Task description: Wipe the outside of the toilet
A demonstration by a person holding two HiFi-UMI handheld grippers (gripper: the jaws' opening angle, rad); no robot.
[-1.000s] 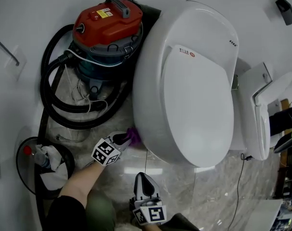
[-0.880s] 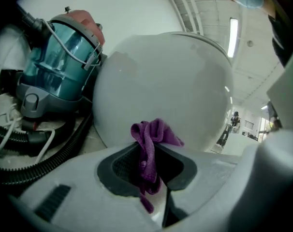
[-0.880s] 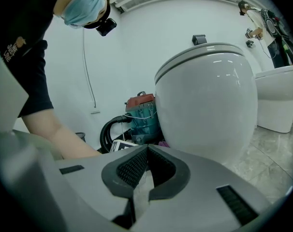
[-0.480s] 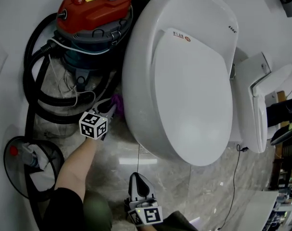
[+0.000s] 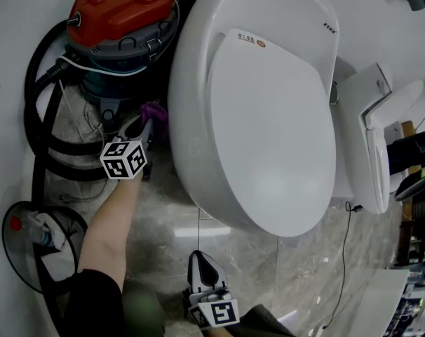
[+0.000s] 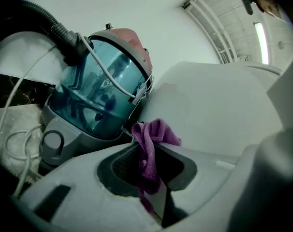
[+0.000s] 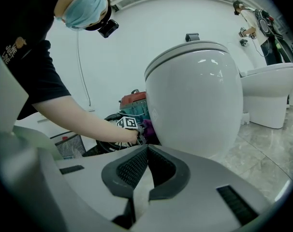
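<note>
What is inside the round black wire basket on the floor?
A bottle with a red cap lies in the basket. The person's left forearm covers its right edge, so what lies there cannot be seen.

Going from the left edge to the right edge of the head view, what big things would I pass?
Wire bin → red vacuum cleaner → white toilet → second toilet.

Left hand-held gripper [image 5: 148, 123] clamped; right [image 5: 202, 260] closed.
</note>
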